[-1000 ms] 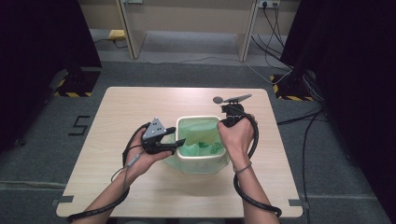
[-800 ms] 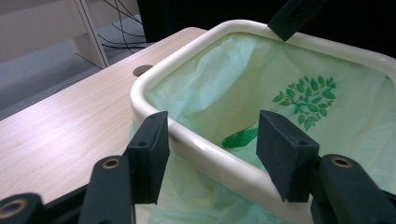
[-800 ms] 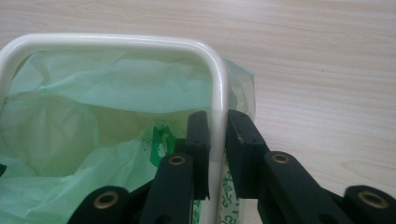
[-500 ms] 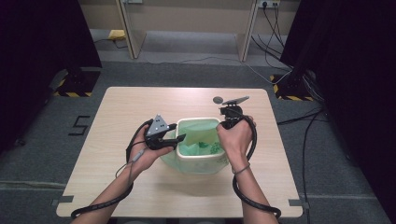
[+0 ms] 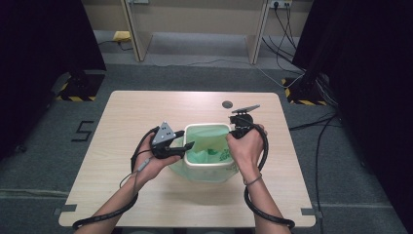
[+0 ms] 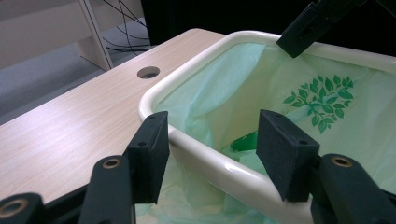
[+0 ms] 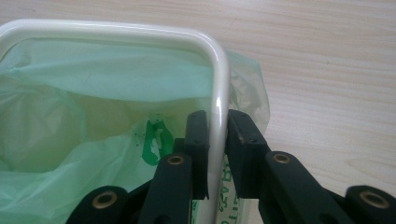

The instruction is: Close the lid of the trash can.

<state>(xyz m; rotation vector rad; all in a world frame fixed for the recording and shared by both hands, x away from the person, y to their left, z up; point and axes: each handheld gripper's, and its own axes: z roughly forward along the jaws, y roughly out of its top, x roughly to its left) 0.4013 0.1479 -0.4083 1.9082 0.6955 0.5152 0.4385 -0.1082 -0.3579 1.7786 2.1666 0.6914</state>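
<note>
- High view: a cream plastic waste bin, lined with a pale green plastic bag, stands near the middle of the light wooden table. The left gripper is at the bin's left rim, the right gripper at its far right corner, each held in a hand. A round cable hole lies in the tabletop beyond the bin.
- Left gripper view: the left gripper's jaws stand apart astride the bin's rim, one pad outside, one over the bag; neither pad touches. Its jaws have just been closing a little, then easing. A green leaf print marks the bag's inner wall.
- Right gripper view: the right gripper has the rim between its jaws, bag film draped around it; both pads lie close against the rim. These jaws have just narrowed, then opened slightly.
</note>
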